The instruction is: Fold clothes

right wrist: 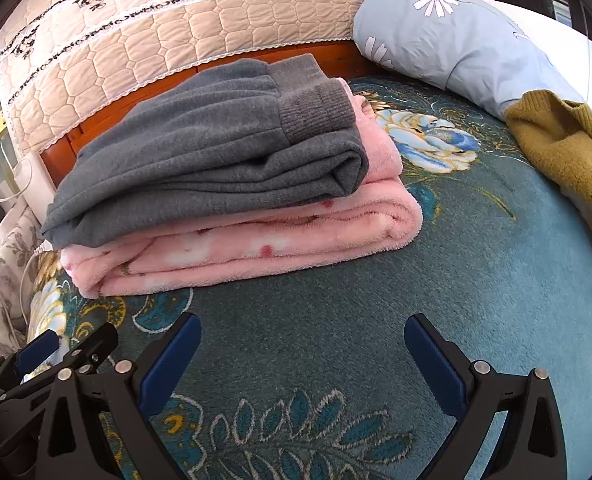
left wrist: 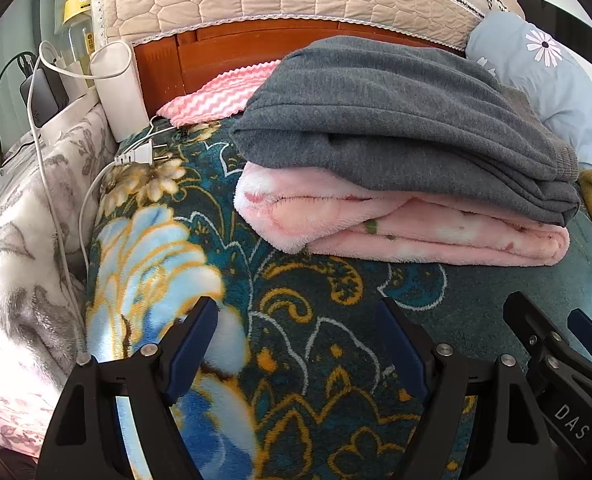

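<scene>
A folded grey sweater [left wrist: 395, 120] lies on top of a folded pink fleece garment [left wrist: 395, 224] on the teal floral bed blanket [left wrist: 296, 320]. The same stack shows in the right wrist view, grey sweater [right wrist: 216, 148] over pink fleece [right wrist: 256, 240]. My left gripper [left wrist: 297, 312] is open and empty, in front of the stack. My right gripper [right wrist: 301, 328] is open and empty, also in front of the stack; it shows at the right edge of the left wrist view [left wrist: 551, 320]. A crumpled mustard sweater [right wrist: 567, 144] lies at the right.
A quilted beige cover [right wrist: 156, 40] hangs over the wooden headboard [left wrist: 216, 56]. A light blue daisy pillow [right wrist: 475, 44] lies behind the mustard sweater. A white cable and plug [left wrist: 144, 156], a white cylinder [left wrist: 120, 88] and a pink zigzag cloth [left wrist: 216, 96] are at the left.
</scene>
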`<state>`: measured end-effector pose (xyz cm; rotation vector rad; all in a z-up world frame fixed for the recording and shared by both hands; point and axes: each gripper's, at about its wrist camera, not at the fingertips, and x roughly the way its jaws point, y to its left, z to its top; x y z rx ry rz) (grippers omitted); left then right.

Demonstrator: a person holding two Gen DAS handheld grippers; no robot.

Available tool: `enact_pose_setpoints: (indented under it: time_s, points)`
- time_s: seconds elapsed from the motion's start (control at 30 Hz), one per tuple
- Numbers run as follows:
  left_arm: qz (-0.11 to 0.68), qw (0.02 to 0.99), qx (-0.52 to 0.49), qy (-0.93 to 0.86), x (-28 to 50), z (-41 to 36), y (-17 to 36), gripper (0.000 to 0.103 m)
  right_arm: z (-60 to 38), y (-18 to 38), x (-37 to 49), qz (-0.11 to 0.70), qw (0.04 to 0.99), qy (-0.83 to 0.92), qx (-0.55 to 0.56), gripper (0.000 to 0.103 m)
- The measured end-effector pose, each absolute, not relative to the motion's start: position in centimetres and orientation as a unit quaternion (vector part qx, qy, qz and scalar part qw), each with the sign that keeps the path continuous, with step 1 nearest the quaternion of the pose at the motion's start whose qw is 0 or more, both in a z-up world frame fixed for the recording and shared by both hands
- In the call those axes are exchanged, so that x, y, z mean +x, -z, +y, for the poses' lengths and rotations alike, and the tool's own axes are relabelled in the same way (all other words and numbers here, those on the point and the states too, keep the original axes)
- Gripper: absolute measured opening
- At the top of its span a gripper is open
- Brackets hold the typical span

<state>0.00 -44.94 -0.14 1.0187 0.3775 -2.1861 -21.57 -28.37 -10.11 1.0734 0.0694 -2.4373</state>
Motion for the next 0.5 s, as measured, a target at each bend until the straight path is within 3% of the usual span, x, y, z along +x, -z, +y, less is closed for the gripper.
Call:
enact_pose_setpoints:
  time_s: [0.5]
  points:
    - [0.14,0.352,0.385,0.842,0.2,-44.35,-0.15,0.082,-28.22,10.04,-21.49,0.024,0.236,0.89,0.39,0.103]
